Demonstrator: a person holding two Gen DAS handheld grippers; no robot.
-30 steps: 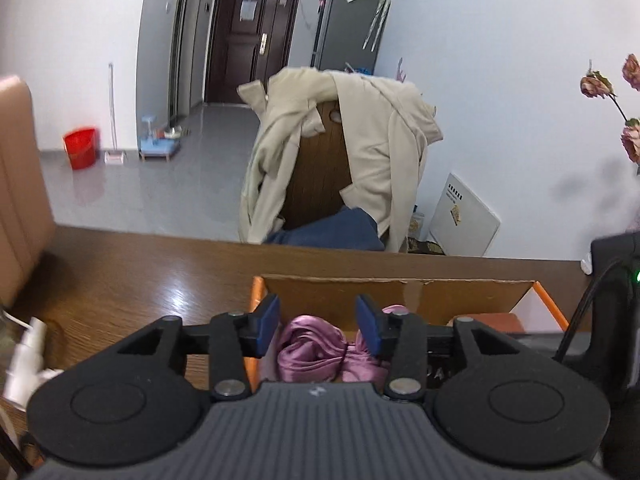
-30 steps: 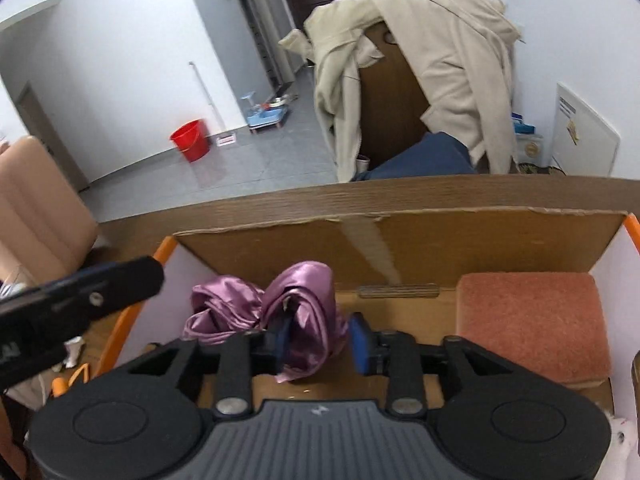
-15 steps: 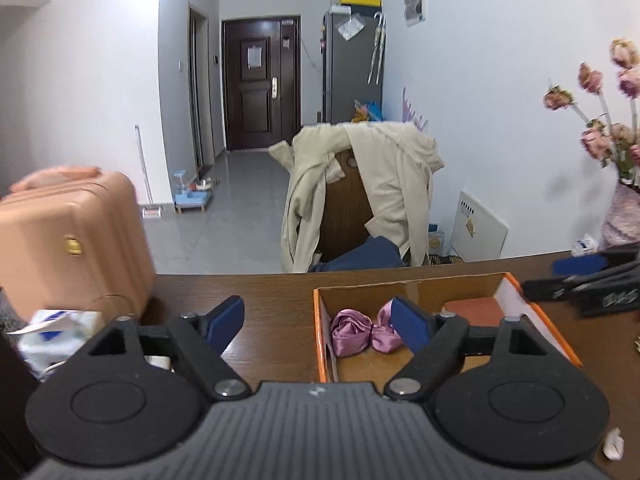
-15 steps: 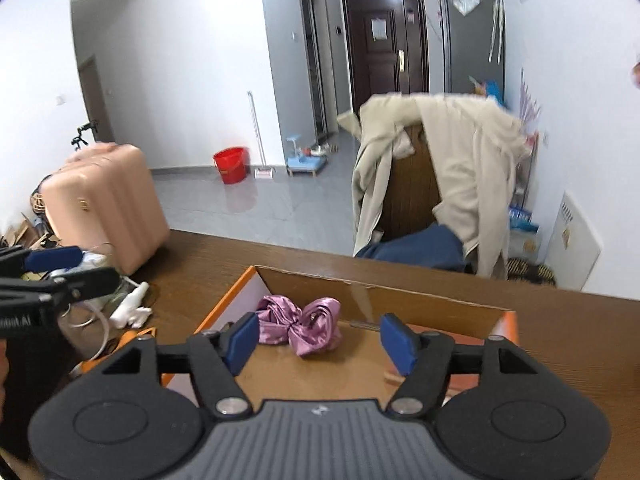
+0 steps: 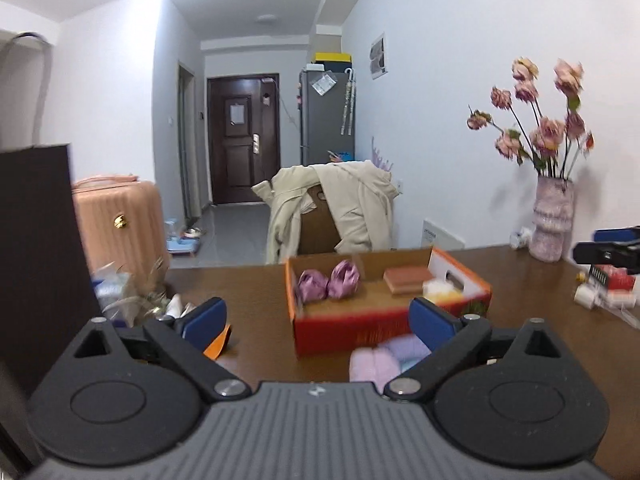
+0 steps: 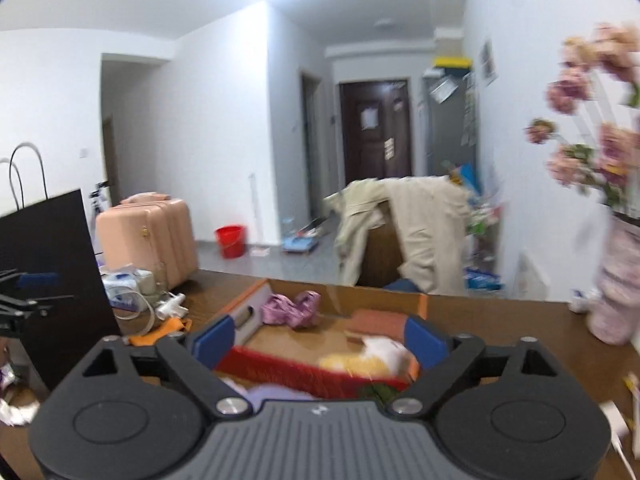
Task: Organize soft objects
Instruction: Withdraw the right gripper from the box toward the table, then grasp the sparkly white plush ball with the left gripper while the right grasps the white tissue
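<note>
An orange cardboard box (image 5: 360, 330) stands on the brown table (image 5: 256, 284). In it lie a purple satin cloth (image 5: 330, 282), a rust-coloured pad (image 5: 408, 278) and a yellow-white soft thing (image 5: 438, 289). A pink and lilac soft bundle (image 5: 386, 356) lies on the table just in front of the box. My left gripper (image 5: 318, 320) is open and empty, held back from the box. My right gripper (image 6: 318, 338) is open and empty too; its view shows the box (image 6: 304, 372), the satin cloth (image 6: 292, 310) and the lilac bundle (image 6: 272, 394).
A vase of pink flowers (image 5: 552, 216) stands at the table's right. A black paper bag (image 6: 60, 280) and tissue packs (image 6: 128, 284) crowd the left side. Small white items (image 5: 600, 300) lie at the far right. A chair with a beige coat (image 5: 332, 208) stands behind the table.
Both grippers let go of the purple satin cloth in the box, opened wide, and pulled back and up. The whole box and the bundle in front of it now show.
</note>
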